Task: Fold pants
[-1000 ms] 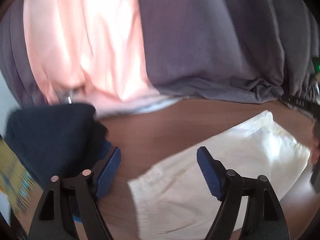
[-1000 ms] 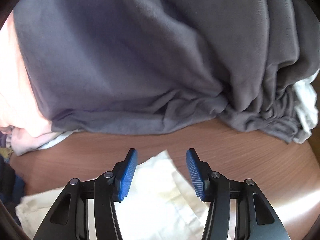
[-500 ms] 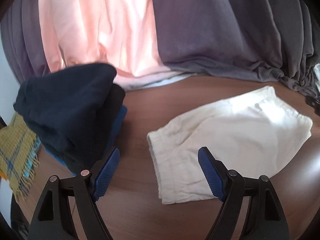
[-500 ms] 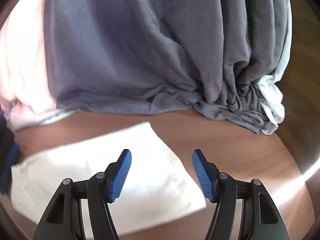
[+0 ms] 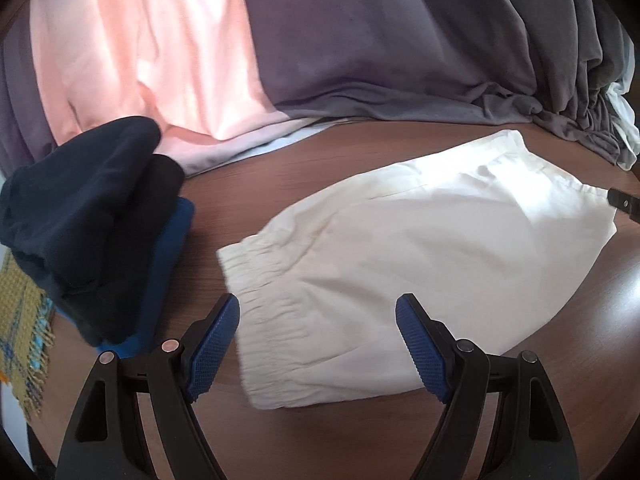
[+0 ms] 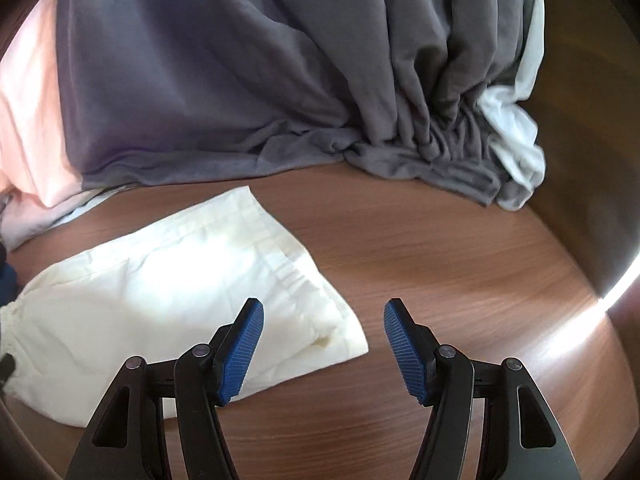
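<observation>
Cream-white pants (image 5: 420, 240) lie folded flat on the brown wooden table (image 5: 248, 192); their elastic waistband faces the left gripper. They also show in the right wrist view (image 6: 160, 288). My left gripper (image 5: 318, 344) is open and empty, just above the waistband end. My right gripper (image 6: 324, 344) is open and empty, above the table at the pants' other end, its left finger over the cloth corner.
A stack of dark navy and blue folded clothes (image 5: 92, 224) sits left of the pants, with a yellow fringed cloth (image 5: 20, 320) beside it. Grey (image 6: 240, 80) and pink (image 5: 152, 48) fabric hangs along the table's far edge, with white cloth (image 6: 516, 136) at the right.
Both grippers have drawn back from the pants, which now lie flat and fully in view. The right gripper's jaws have opened wider.
</observation>
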A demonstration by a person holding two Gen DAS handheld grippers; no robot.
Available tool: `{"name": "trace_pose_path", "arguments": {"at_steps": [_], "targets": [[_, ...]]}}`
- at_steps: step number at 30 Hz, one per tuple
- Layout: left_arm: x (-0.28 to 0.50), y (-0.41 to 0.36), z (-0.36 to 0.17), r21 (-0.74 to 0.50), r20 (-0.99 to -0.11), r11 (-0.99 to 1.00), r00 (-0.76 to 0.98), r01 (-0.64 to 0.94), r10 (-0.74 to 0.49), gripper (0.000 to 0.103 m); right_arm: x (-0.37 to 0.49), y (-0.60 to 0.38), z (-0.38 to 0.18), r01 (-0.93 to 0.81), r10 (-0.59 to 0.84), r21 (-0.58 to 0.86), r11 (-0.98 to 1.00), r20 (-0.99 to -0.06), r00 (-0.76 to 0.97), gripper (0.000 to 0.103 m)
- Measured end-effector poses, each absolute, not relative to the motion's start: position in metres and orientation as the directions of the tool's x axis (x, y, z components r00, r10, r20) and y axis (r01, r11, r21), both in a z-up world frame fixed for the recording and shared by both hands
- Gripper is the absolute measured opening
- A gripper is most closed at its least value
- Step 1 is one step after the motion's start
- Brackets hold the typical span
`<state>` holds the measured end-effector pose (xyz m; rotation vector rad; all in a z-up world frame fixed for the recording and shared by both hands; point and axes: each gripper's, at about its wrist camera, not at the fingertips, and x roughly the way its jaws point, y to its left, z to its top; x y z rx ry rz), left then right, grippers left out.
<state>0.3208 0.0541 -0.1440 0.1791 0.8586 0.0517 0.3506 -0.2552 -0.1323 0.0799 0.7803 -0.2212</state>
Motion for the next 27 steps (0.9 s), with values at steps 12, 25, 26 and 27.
{"name": "trace_pose_path", "arguments": {"at_steps": [12, 25, 26, 27], "targets": [[0.34, 0.034, -0.177, 0.212, -0.803, 0.976, 0.58, 0.056, 0.141, 0.081, 0.368, -0.271, -0.163, 0.233, 0.023, 0.212, 0.949, -0.783, 0.621, 0.014], [0.347, 0.023, -0.179, 0.229, -0.826, 0.972, 0.54, 0.056, 0.164, 0.09, 0.351, -0.275, -0.155, 0.29, -0.222, -0.05, 0.956, -0.769, 0.599, 0.01], [0.347, 0.024, -0.179, 0.227, -0.829, 0.972, 0.536, 0.058, 0.161, 0.09, 0.352, -0.279, -0.158, 0.309, -0.236, -0.058, 0.949, -0.781, 0.579, 0.01], [0.348, 0.023, -0.178, 0.228, -0.83, 0.972, 0.534, 0.06, 0.162, 0.09, 0.351, -0.284, -0.16, 0.344, -0.278, -0.086, 0.935, -0.78, 0.56, 0.01]]}}
